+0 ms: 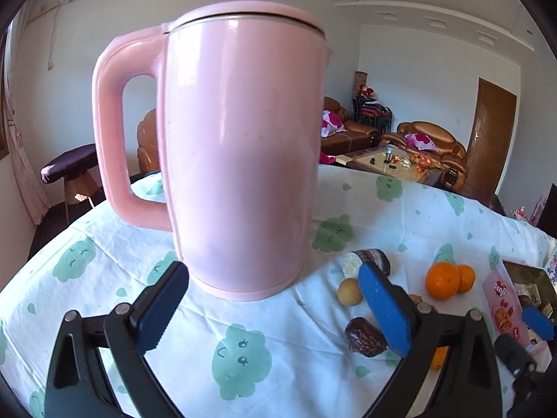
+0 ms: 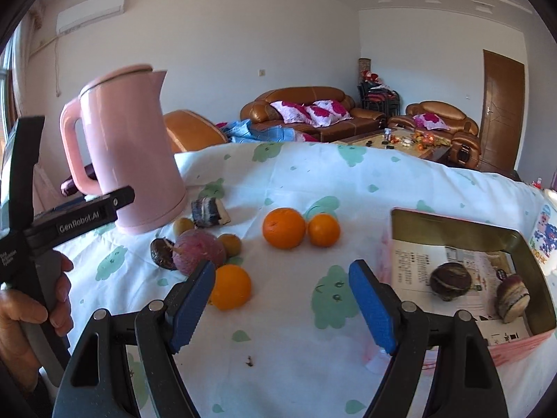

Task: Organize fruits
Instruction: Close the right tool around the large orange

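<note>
Right gripper (image 2: pixel 282 310) jaws apart and empty over the cloud-print tablecloth (image 2: pixel 296 348), left gripper (image 1: pixel 275 310) likewise open facing a pink kettle (image 1: pixel 240 146), three oranges (image 2: pixel 283 228) loose between kettle and tin box (image 2: pixel 522 244) holding two dark fruits (image 2: pixel 450 281)

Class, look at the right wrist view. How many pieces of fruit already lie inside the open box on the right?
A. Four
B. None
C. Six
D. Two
D: two dark round fruits, one nearer the middle and one by the right wall, lie on the printed paper inside the box, while the oranges sit out on the cloth.
</note>
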`<move>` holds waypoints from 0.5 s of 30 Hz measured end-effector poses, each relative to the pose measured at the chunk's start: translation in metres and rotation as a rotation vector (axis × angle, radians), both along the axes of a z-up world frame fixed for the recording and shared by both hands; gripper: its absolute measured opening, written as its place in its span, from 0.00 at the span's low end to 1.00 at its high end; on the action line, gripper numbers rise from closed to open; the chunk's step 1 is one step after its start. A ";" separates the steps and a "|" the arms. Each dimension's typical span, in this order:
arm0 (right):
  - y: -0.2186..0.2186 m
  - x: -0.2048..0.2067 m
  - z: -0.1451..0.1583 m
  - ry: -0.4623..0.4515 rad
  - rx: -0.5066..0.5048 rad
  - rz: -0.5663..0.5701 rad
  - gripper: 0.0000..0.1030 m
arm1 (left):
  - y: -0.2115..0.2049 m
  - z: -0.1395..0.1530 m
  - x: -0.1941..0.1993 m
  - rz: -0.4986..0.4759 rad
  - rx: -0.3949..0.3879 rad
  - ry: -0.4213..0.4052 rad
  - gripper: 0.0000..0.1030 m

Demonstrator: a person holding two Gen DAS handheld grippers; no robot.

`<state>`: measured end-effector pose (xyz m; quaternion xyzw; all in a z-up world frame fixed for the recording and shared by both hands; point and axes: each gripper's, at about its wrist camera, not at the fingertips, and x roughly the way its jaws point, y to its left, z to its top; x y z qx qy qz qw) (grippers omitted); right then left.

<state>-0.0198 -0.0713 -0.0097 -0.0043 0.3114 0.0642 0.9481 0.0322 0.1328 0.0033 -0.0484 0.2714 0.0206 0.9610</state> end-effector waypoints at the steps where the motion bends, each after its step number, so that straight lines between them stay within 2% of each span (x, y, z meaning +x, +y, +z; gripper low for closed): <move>1: 0.008 0.005 -0.003 0.026 -0.010 0.020 0.78 | 0.002 0.000 0.000 0.003 -0.010 0.000 0.97; 6: 0.032 0.024 -0.015 0.114 -0.047 0.074 0.76 | -0.005 0.001 -0.001 -0.018 0.025 -0.011 0.97; 7: 0.032 0.029 -0.018 0.143 -0.048 0.072 0.73 | -0.007 0.002 -0.001 -0.027 0.032 -0.012 0.97; 9: 0.031 0.039 -0.026 0.204 -0.032 0.072 0.57 | -0.012 0.002 -0.002 -0.047 0.047 -0.012 0.97; 11: 0.028 0.046 -0.033 0.255 -0.006 0.071 0.55 | -0.017 0.002 -0.002 -0.058 0.069 -0.015 0.97; 13: 0.023 0.045 -0.033 0.255 0.027 0.076 0.52 | -0.020 0.002 -0.002 -0.064 0.087 -0.014 0.97; 14: 0.022 0.044 -0.032 0.254 0.036 0.080 0.50 | -0.020 0.002 -0.002 -0.065 0.092 -0.011 0.97; 15: 0.023 0.043 -0.032 0.253 0.039 0.085 0.42 | -0.021 0.002 -0.002 -0.066 0.095 -0.009 0.97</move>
